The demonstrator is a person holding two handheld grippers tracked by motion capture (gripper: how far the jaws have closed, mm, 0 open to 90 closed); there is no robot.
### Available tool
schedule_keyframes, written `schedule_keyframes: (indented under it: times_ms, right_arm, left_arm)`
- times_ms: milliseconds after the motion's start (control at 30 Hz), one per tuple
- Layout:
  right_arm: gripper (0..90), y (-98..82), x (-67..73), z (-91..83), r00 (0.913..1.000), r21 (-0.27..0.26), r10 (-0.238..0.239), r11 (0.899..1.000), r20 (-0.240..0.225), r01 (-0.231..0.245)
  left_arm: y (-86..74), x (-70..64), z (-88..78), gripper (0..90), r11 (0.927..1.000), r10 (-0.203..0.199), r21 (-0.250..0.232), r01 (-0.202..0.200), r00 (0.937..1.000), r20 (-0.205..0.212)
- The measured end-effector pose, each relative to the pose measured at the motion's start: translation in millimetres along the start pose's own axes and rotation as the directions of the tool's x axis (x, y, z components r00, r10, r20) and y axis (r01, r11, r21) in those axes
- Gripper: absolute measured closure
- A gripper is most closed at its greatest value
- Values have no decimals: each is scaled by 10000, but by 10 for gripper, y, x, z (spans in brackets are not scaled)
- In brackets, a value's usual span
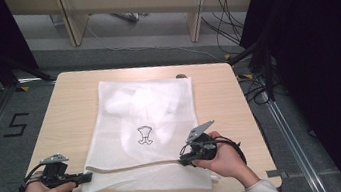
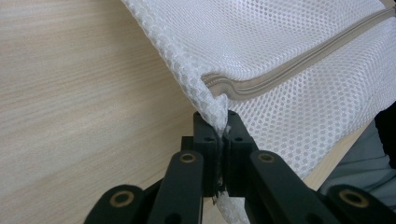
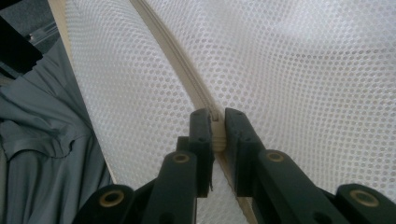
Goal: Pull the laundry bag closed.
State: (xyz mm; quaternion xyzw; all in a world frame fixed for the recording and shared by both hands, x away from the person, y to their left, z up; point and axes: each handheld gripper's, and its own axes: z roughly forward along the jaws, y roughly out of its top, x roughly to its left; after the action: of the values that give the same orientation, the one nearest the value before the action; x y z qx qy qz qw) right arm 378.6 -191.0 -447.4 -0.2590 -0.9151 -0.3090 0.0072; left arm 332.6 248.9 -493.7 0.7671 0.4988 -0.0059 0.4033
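L gripper (image 1: 85,177) is at the near-left corner of the mesh laundry bag (image 1: 148,129), fingers (image 2: 205,140) clamped on the corner fabric right where the zipper (image 2: 299,65) track ends. In the left gripper view the mesh is bunched between the pads and lifts up off the tabletop (image 2: 70,93) a bit. I read that as the anchor: pin the end so the bag can't slide or wrinkle when the zip gets pulled. Bag itself lies flat mid-tabletop, long axis running away from me, zip along the near edge, pale clothing inside w/ a small black line drawing showing thru the mesh. Near edge sits close to the tabletop's front edge, so both hands can come in low from my side. R gripper (image 1: 183,161) is further right on the same edge, fingers (image 3: 201,135) closed tight on what looks like the zipper pull/slider; in the right gripper view the beige track runs straight out from between the pads. Can't tell for sure if it's the slider or just the tape. Which way it needs to travel, can't say, since whether the track betw the two grips is open or shut isn't clear. Guess: L holds, R drags along the track, kept in line w/ it so the slider doesn't jam.
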Motion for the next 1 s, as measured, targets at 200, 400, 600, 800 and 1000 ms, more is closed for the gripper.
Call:
schedule_keyframes:
  times_ms: [200,400,600,800,1000]
  right_arm:
    - [825,-24,-11,-17,10000,-20,38,10000,42,-38]
    - [825,-49,-13,-42,9996,30,269,9996,97,-270]
    - [825,-54,-25,-37,9999,-12,76,10000,71,-76]
    - [825,-72,-41,-62,9999,-65,130,9999,62,-130]
    - [825,-79,-42,-73,9997,-77,221,9997,80,-221]
  left_arm:
    - [1,8,4,858,10000,24,36,-24,10000,10]
    - [4,8,9,858,10000,-4,24,4,10000,53]
    - [7,9,16,859,10000,-48,25,48,10000,25]
    - [11,11,17,858,10000,28,56,-28,10000,23]
    - [12,11,14,858,10000,-5,35,5,10000,71]
